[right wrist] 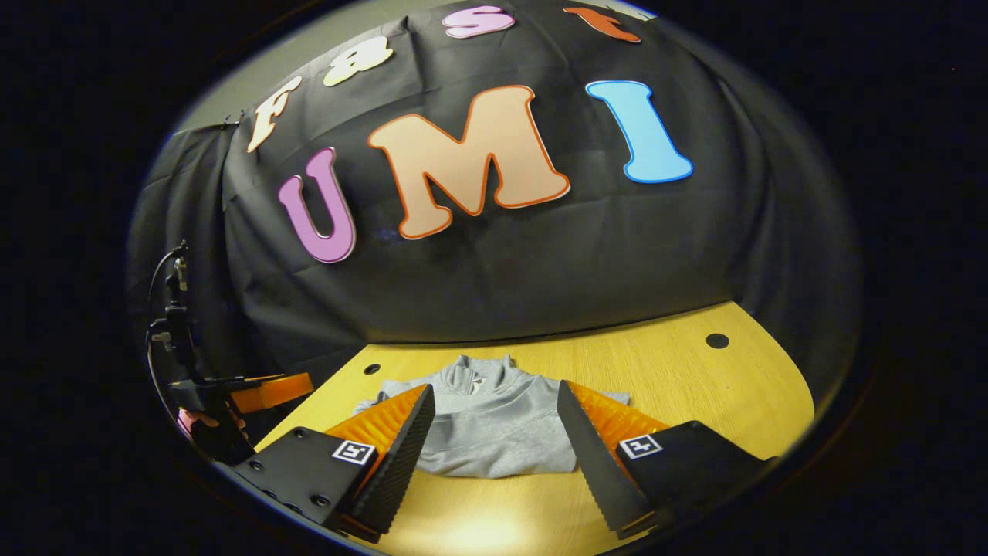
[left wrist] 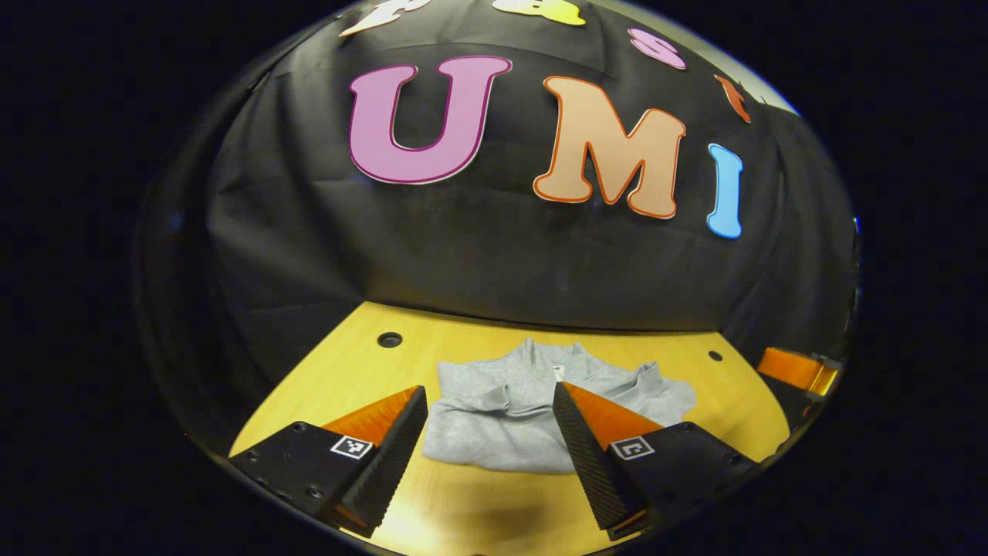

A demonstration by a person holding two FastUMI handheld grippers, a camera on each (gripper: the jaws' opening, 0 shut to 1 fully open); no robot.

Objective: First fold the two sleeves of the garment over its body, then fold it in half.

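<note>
Lying folded on the table, the garment sits beyond both released claws, left claw and right claw.

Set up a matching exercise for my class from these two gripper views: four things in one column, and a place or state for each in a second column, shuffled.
Column 1
1. garment
2. table
3. left gripper
4. collar

Column 2
A. open, holding nothing
B. wooden, with round holes
C. grey, lying folded on the table
D. at the garment's far edge, toward the wall

Pairs: 1-C, 2-B, 3-A, 4-D
</note>
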